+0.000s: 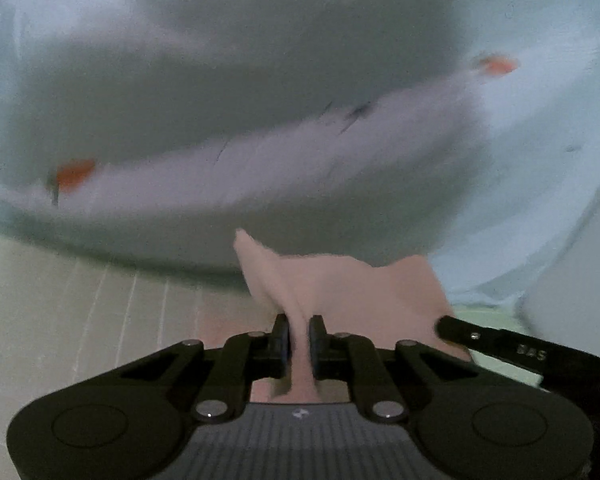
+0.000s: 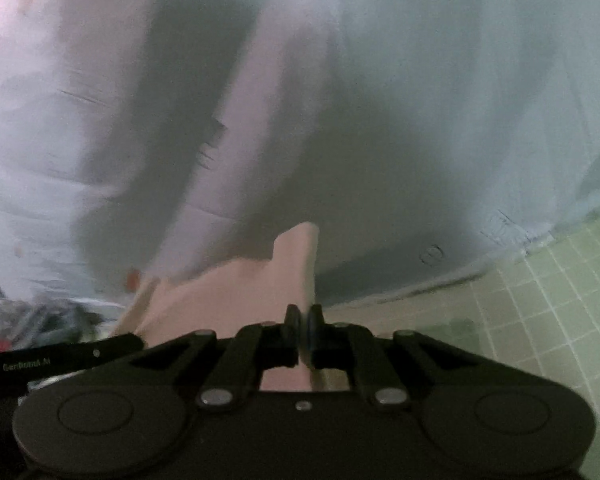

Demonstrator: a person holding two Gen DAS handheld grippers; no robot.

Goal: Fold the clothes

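The left gripper point(image 1: 299, 340) pinched the pink cloth point(image 1: 340, 284) between its fingers, and the right gripper point(image 2: 304, 330) pinched it too.

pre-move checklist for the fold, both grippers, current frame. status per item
1. Left gripper shut on the pink cloth: ok, fabric is pinched between the pads.
2. Right gripper shut on the same pink cloth: ok, an edge stands up between the closed pads.
3. Cloth spans between the two grippers: ok, each wrist view shows the other gripper at the cloth's far side.
4. Which corners or edges are held: cannot tell, most of the garment is hidden below the grippers.
5. Green grid mat free for laying down: cannot tell, only a strip shows.
6. Pale blue fabric behind clear of the cloth: cannot tell, blurred.
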